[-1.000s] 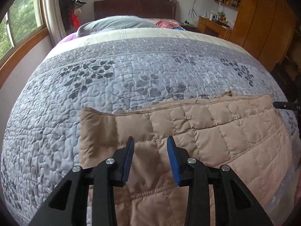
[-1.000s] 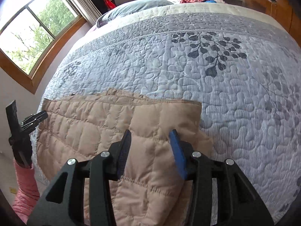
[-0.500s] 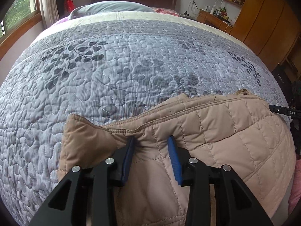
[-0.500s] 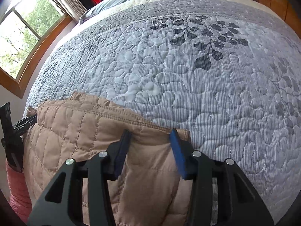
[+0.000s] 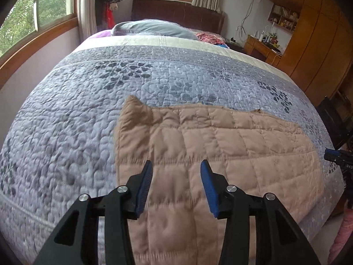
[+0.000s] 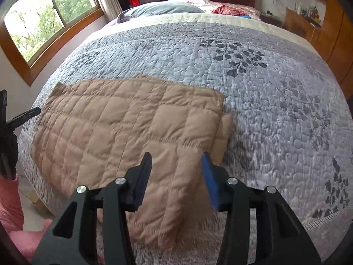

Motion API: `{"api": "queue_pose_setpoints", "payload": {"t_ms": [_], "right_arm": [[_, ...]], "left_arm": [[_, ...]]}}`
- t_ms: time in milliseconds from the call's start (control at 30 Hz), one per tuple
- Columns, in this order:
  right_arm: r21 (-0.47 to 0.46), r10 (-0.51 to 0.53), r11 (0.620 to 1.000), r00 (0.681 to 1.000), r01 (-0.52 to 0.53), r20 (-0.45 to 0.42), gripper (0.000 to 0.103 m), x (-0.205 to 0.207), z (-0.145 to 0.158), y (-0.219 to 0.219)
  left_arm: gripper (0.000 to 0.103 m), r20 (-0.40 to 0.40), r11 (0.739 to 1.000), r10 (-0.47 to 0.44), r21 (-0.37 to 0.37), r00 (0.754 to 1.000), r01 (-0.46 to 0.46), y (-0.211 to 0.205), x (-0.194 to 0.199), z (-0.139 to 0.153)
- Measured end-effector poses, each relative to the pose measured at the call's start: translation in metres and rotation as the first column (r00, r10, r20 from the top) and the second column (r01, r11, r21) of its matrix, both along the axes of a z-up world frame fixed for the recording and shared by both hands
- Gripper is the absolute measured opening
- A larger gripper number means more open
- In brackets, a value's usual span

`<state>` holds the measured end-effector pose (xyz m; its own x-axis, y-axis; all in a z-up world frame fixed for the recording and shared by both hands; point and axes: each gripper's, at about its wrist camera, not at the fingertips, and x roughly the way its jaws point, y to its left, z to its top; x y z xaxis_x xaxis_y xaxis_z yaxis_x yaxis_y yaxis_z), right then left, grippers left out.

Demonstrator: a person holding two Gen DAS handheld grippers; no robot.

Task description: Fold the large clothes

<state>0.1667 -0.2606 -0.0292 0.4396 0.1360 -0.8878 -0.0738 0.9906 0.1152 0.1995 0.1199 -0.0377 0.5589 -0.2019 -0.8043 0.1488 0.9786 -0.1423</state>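
Note:
A tan quilted jacket lies folded flat near the foot of the bed; it also shows in the right wrist view. Its far left corner stands up a little. My left gripper is open and empty, raised above the jacket's left part. My right gripper is open and empty, raised above the jacket's right part, where a lower layer sticks out past the top fold. The right gripper's tip shows at the edge of the left wrist view, and the left gripper's tip shows in the right wrist view.
The bed carries a grey leaf-patterned quilt, with pillows and a dark headboard at the far end. Windows line the left wall. A wooden wardrobe and desk stand on the right.
Both grippers let go of the jacket's far edge, opened and drew back upward. The jacket now lies flat, folded over toward the far side.

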Motion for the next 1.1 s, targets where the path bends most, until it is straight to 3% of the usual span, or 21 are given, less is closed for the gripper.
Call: {"api": "queue_pose_setpoints", "payload": {"t_ms": [67,200,300,400,600,800,933,1100], "right_arm": [[0.017,0.038,0.999,0.999,-0.037,-0.017,0.042,-0.022,0.002,0.010],[0.026,0.072,0.997,0.995,-0.070,-0.071,0.020,-0.045,-0.007,0.023],[0.034,0.093,0.995,0.992,-0.091,-0.083,0.018,-0.054,-0.011,0.030],[0.035,0.099,0.995,0.989,-0.096,-0.107,0.018,-0.055,-0.021,0.032],[0.045,0.087,0.996,0.983,-0.081,-0.161,0.016,-0.046,-0.050,0.027],[0.091,0.084,0.994,0.978,-0.067,-0.189,0.015,-0.042,-0.070,0.022],[0.100,0.087,0.993,0.978,-0.069,-0.188,0.015,-0.043,-0.070,0.021],[0.104,0.090,0.992,0.977,-0.071,-0.194,0.015,-0.041,-0.070,0.020]], "left_arm": [[0.050,0.008,1.000,0.015,0.005,1.000,-0.015,0.002,-0.031,0.002],[0.051,-0.016,0.996,0.091,0.016,0.996,-0.091,0.009,-0.082,-0.006],[0.051,-0.066,0.983,0.169,-0.059,0.983,-0.173,0.022,-0.110,-0.015],[0.051,-0.115,0.954,0.225,-0.175,0.968,-0.242,0.038,-0.131,-0.027],[0.056,-0.201,0.855,0.320,-0.361,0.926,-0.373,0.056,-0.150,-0.061],[0.059,-0.233,0.771,0.341,-0.486,0.911,-0.413,0.056,-0.147,-0.084],[0.059,-0.239,0.678,0.350,-0.603,0.906,-0.421,0.059,-0.137,-0.101],[0.059,-0.226,0.562,0.424,-0.694,0.877,-0.451,0.069,-0.122,-0.120]]}}
